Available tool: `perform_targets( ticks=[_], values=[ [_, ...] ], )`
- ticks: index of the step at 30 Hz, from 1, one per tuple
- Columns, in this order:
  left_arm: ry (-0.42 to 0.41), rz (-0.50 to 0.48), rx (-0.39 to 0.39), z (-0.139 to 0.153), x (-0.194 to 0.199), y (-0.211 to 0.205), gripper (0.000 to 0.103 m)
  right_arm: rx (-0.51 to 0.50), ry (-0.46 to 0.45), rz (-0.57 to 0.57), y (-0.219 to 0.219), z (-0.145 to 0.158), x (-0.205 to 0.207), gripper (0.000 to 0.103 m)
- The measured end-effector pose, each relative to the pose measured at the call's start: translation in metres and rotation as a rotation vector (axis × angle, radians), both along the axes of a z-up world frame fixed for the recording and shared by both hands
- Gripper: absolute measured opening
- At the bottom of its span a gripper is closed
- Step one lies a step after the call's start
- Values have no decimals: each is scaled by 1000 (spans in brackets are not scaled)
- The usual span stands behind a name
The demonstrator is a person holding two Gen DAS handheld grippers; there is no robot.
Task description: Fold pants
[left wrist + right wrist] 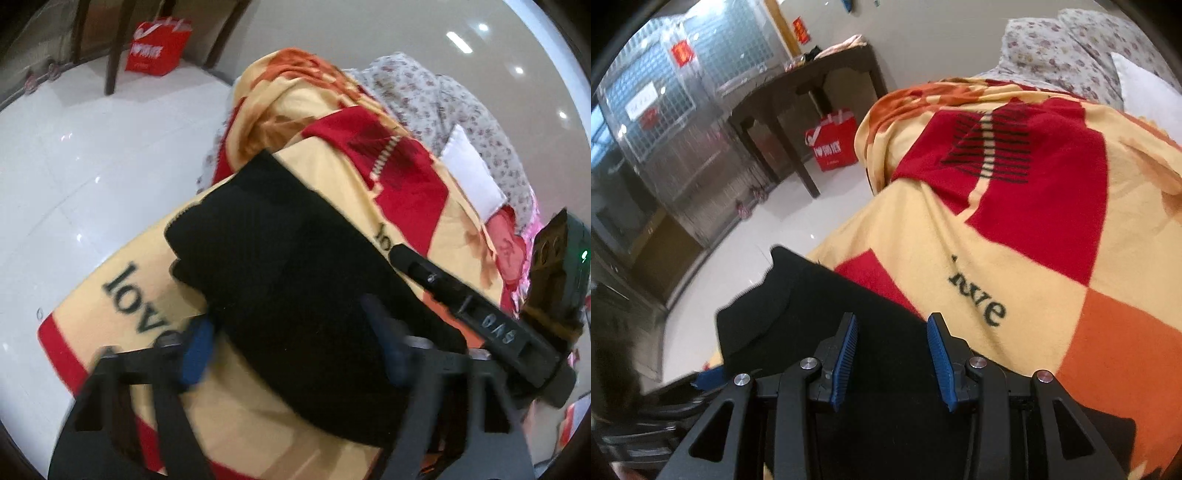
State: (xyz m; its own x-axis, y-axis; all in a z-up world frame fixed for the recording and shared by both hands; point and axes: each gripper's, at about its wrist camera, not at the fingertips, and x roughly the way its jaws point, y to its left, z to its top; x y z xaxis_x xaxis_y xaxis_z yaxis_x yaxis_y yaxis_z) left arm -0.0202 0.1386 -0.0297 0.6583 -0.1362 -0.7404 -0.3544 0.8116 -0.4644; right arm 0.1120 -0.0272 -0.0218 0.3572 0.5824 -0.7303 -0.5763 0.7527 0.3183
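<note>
Black pants lie folded into a thick bundle on a yellow, red and orange blanket that covers a bed. My left gripper is open, its blue-padded fingers spread either side of the bundle's near end. The right gripper shows in the left wrist view as a black body lying along the bundle's right edge. In the right wrist view the right gripper is open just above the pants, with black cloth under and between its fingers.
The bed's edge drops to a glossy white tile floor on the left. A red shopping bag stands under a dark wooden table. A floral pillow and a white pillow lie at the bed's far end.
</note>
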Motion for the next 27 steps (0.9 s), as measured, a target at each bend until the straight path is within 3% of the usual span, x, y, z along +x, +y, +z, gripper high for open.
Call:
perform_targets(
  ticks=[1, 2, 4, 7, 10, 12, 14, 15, 18, 20, 21, 23, 24, 26, 27],
  values=[
    [-17, -5, 49, 4, 0, -6, 34, 7, -4, -7, -3, 5, 0, 38],
    [-63, -22, 107, 12, -4, -13, 32, 20, -6, -12, -7, 11, -1, 38],
    [-140, -64, 212, 23, -12, -30, 31, 71, 2, -18, -16, 24, -1, 38],
    [-240, -145, 437, 34, -28, -72, 29, 167, 46, -14, -28, 44, 0, 43],
    [-285, -213, 557, 32, -38, -102, 29, 255, 79, 6, -30, 63, -4, 48],
    [-299, -240, 596, 30, -41, -114, 29, 288, 73, 36, -31, 77, -13, 50],
    [-303, -251, 599, 29, -43, -118, 29, 269, 71, 62, -26, 82, -18, 67],
    [-306, -253, 596, 30, -41, -118, 29, 236, 69, 77, -19, 82, -21, 70],
    [-314, -268, 604, 31, -44, -120, 29, 169, 85, 49, -10, 71, -16, 70],
    [-316, -281, 607, 32, -46, -122, 29, 175, 135, 72, -3, 54, -9, 70],
    [-313, -286, 616, 30, -47, -129, 27, 175, 145, 76, 0, 45, -7, 67],
    [-285, -293, 643, 25, -45, -132, 27, 185, 174, 56, -2, 28, -1, 38],
    [-263, -298, 614, 21, -42, -128, 27, 206, 190, 57, -3, 22, 1, 34],
    [-237, -295, 565, 18, -39, -119, 27, 213, 170, 91, 0, 16, 4, 16],
    [-238, -292, 555, 19, -41, -115, 27, 179, 144, 91, 2, 16, 3, 14]
  ],
)
